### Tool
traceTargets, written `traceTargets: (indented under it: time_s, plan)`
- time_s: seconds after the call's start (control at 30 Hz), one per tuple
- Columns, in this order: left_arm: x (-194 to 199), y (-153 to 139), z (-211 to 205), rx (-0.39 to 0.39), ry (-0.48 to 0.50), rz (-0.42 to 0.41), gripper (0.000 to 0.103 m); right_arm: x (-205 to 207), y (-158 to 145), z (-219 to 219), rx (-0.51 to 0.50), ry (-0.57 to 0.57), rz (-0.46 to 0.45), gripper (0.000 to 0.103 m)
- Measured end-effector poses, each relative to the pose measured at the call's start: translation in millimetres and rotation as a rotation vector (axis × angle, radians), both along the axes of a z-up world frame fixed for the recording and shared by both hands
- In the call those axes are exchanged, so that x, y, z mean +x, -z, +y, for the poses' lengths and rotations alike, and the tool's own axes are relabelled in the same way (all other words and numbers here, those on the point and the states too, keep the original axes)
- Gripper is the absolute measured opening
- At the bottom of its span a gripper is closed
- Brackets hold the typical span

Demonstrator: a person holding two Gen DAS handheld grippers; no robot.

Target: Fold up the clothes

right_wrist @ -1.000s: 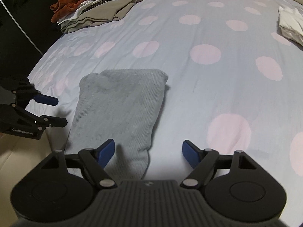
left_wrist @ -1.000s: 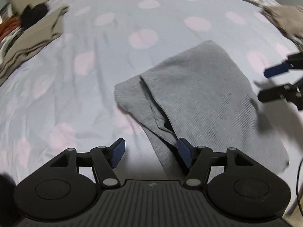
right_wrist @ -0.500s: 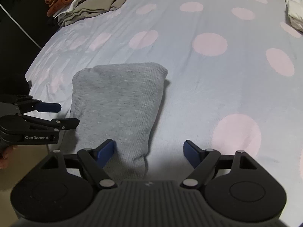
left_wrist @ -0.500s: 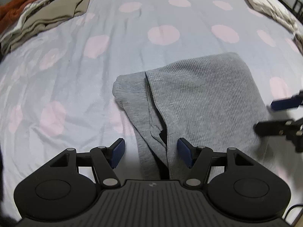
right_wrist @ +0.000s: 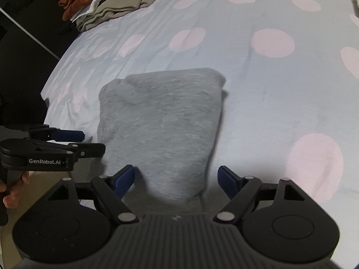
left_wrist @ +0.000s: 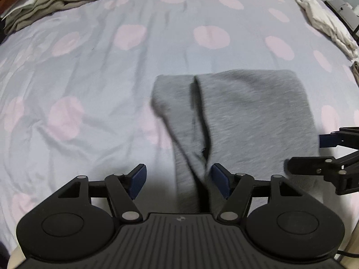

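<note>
A grey ribbed garment [left_wrist: 246,116], folded lengthwise into a long strip, lies on the lilac bedsheet with pink dots [left_wrist: 89,78]. My left gripper [left_wrist: 179,179] hovers over the strip's near left edge. Its jaws are opening, the loose folded edge lies between them, and the pads do not press on it. In the right wrist view the same garment [right_wrist: 161,123] runs away from my right gripper [right_wrist: 177,179], which stands open astride its near right end. Each gripper shows in the other's view: the right gripper [left_wrist: 305,153] by the strip's right edge, the left gripper [right_wrist: 92,142] by its left edge.
A stack of folded beige, white and rust clothes [right_wrist: 107,6] sits at the far left of the bed, also in the left wrist view [left_wrist: 56,0]. A crumpled white garment [left_wrist: 325,22] lies far right. The bed's edge [right_wrist: 51,94] drops off left, where a hand [right_wrist: 13,192] holds the left gripper.
Both grippers have sunk towards the garment's near end, which now fills more of each view. The left gripper has rolled, so the strip runs straighter ahead of it.
</note>
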State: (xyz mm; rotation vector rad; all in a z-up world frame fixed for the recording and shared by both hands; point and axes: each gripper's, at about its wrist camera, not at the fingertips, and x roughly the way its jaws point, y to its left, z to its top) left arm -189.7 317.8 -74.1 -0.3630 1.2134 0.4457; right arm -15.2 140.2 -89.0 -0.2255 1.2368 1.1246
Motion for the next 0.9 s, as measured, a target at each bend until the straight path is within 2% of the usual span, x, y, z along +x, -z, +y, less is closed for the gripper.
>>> traceTargets:
  time_s: [0.17, 0.4, 0.63, 0.8, 0.9]
  plan:
    - [-5, 1, 7, 0.025, -0.036, 0.021, 0.064, -6, 3, 7, -0.012, -0.016, -0.01, 0.083]
    - [-8, -10, 9, -0.055, -0.005, -0.076, 0.064, -8, -16, -7, 0.021, 0.012, -0.062, 0.083]
    - [2, 0, -12, 0.065, 0.088, -0.084, 0.064, -11, -12, -6, 0.006, 0.001, -0.063, 0.083]
    - [0, -5, -14, 0.11, 0.064, -0.08, 0.064, -18, -12, -6, 0.01, -0.018, -0.07, 0.083]
    - [-2, -5, -11, 0.122, 0.052, -0.079, 0.063, -22, -21, -5, 0.039, -0.044, -0.115, 0.083]
